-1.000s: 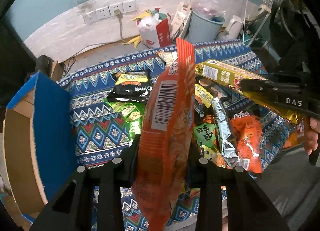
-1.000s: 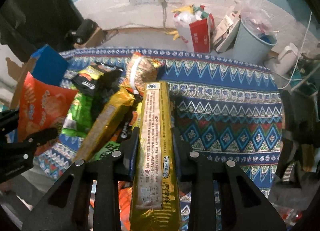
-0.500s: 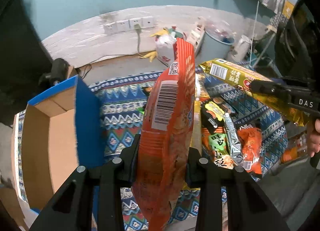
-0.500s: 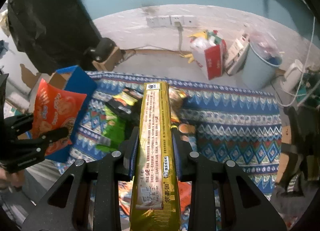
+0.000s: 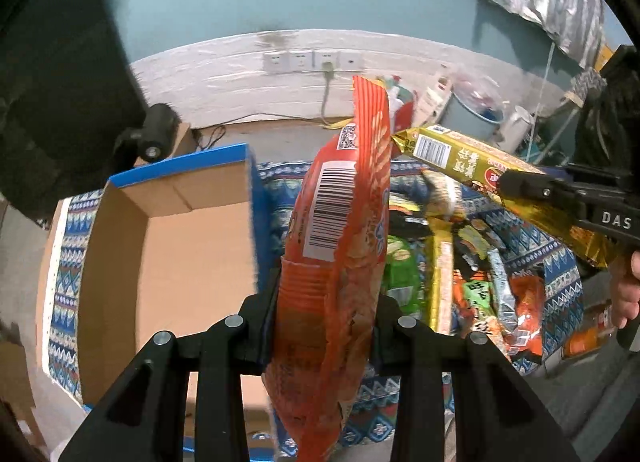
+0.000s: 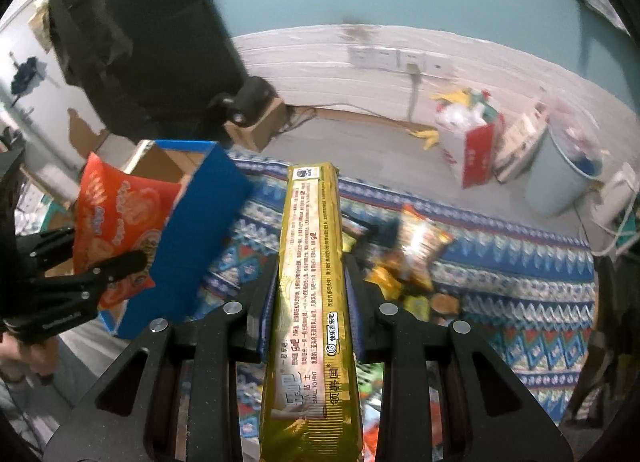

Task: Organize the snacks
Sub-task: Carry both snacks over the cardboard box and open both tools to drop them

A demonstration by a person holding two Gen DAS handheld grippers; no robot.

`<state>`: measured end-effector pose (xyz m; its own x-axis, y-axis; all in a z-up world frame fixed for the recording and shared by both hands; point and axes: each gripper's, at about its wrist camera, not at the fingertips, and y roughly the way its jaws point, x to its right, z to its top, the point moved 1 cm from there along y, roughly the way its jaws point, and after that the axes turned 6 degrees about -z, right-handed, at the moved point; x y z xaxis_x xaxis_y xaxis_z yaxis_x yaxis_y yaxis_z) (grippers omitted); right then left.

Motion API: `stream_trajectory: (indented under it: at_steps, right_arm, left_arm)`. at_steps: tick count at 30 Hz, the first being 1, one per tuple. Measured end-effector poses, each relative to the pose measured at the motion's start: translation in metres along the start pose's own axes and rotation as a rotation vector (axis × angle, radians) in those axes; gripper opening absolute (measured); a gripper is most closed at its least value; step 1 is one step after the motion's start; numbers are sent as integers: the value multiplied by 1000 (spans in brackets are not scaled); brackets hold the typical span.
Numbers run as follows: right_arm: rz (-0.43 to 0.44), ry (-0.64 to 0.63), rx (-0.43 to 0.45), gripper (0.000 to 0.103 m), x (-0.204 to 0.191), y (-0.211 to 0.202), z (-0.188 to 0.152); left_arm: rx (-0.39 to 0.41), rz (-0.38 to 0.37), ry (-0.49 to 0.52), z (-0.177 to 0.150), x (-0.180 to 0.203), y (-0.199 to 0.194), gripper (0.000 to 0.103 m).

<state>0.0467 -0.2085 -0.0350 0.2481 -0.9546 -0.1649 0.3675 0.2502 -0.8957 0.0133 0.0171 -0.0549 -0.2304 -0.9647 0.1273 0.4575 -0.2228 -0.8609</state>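
Note:
My left gripper (image 5: 326,304) is shut on an orange snack bag (image 5: 340,242) that stands upright between its fingers, barcode side facing me. Left of it lies an open cardboard box (image 5: 192,246) with blue outer walls and a bare brown inside. My right gripper (image 6: 310,288) is shut on a long gold snack pack (image 6: 312,262). In the left wrist view that gold pack (image 5: 472,165) hangs at the right, clamped in the right gripper (image 5: 516,185). The right wrist view shows the orange bag (image 6: 116,221) beside the box's blue wall (image 6: 200,238), held by the left gripper (image 6: 120,262).
Several loose snack packets (image 5: 472,274) lie on the blue patterned cloth (image 6: 500,294). Beyond it are a red and white bag (image 6: 472,141), a grey bin (image 6: 568,177), wall sockets (image 5: 308,61) and a dark object (image 6: 140,41) at the left. A hand (image 5: 624,294) shows at the right edge.
Both grippers have risen and swung left with their packs still held. The cardboard box has come into fuller view, its inside now showing, and the snack pile has slid to the right.

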Motion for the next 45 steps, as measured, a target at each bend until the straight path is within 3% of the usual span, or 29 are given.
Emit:
stream_trajectory:
  at_steps: [9, 13, 22, 29, 38, 45]
  right_arm:
    - [83, -80, -9, 29, -62, 22, 29]
    - [104, -110, -21, 29, -85, 35, 36]
    - [138, -171, -59, 29, -136, 65, 44]
    - [146, -207, -88, 29, -168, 85, 48]
    - [134, -245, -131, 29, -204, 113, 50]
    - [107, -269, -182, 29, -219, 138, 44]
  left_arm:
    - [9, -25, -95, -14, -44, -9, 34]
    - [22, -89, -155, -19, -60, -17, 33]
    - [48, -145, -251, -27, -95, -28, 30]
    - [44, -89, -312, -38, -129, -27, 30]
    - [-36, -2, -400, -62, -176, 0, 31]
    - [-87, 37, -418, -69, -188, 14, 32]
